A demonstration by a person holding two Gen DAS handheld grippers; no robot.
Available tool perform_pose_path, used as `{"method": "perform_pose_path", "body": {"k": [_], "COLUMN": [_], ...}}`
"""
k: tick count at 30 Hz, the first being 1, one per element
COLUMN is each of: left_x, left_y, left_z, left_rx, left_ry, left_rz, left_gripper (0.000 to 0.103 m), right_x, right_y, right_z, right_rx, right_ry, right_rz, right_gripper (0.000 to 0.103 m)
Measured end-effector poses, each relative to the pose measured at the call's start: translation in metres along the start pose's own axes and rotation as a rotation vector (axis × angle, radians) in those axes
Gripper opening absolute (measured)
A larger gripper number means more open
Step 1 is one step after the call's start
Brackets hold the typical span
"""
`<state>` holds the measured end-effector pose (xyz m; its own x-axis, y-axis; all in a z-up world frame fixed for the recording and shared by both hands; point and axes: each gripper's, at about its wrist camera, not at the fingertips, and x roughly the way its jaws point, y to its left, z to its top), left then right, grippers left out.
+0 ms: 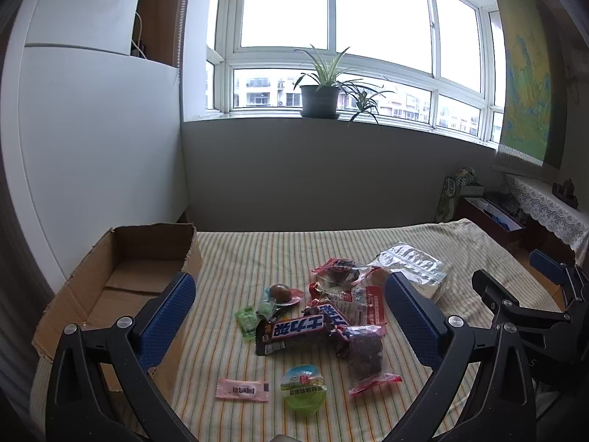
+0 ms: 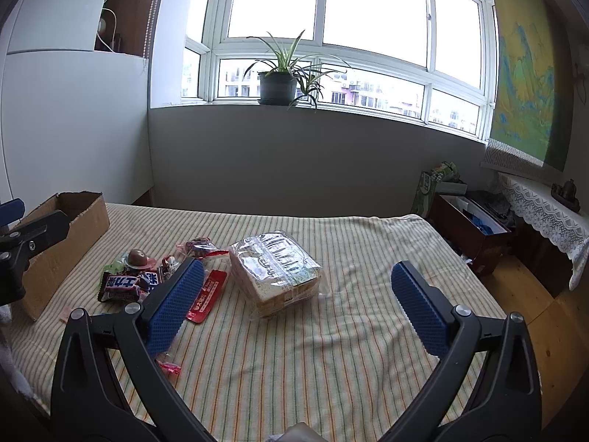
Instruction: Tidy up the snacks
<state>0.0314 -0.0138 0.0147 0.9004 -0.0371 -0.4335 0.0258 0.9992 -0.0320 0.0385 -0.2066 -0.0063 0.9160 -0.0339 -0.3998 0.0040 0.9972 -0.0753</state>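
Observation:
A pile of snacks lies on the striped cloth (image 1: 257, 258): a brown chocolate bar (image 1: 294, 333), red-edged packets (image 1: 364, 305), a dark dried-fruit packet (image 1: 364, 353), green candies (image 1: 247, 319), a brown egg-shaped sweet (image 1: 279, 291), a pink candy (image 1: 242, 389) and a green jelly cup (image 1: 303, 390). A clear bag of biscuits (image 2: 278, 276) sits to their right. An open cardboard box (image 1: 121, 276) stands at the left. My left gripper (image 1: 291, 305) hovers open over the pile. My right gripper (image 2: 294, 294) is open, with the biscuit bag beyond and between its fingers, untouched.
A grey wall with a window and a potted plant (image 1: 320, 92) lies beyond the table. A dark wooden box (image 2: 471, 232) and a lace-covered shelf (image 2: 545, 217) stand at the right above a wooden floor. A white cabinet (image 1: 92, 129) is at the left.

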Motion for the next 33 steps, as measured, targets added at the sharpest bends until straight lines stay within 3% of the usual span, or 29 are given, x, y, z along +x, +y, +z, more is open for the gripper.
{"method": "perform_pose_path", "body": {"k": [7,13,33], "left_x": [0.007,0.010,0.011], "left_y": [0.003,0.016,0.012], "left_z": [-0.002,-0.003,-0.009], "left_rx": [0.009,-0.047,-0.026], "left_ry": [0.010,0.030,0.027], "left_rz": [0.028,0.022,0.051], "left_gripper": [0.102,0.102,0.102], "right_x": [0.014,0.014,0.014], "right_y": [0.000,0.001,-0.001], "right_z": [-0.001,-0.006,-0.014], "right_rx": [0.019,0.033,0.036], "right_ry": [0.017,-0.004,0.004], "right_rz": [0.009,0.000,0.027], "right_gripper": [0.103,0.103,0.103]}}
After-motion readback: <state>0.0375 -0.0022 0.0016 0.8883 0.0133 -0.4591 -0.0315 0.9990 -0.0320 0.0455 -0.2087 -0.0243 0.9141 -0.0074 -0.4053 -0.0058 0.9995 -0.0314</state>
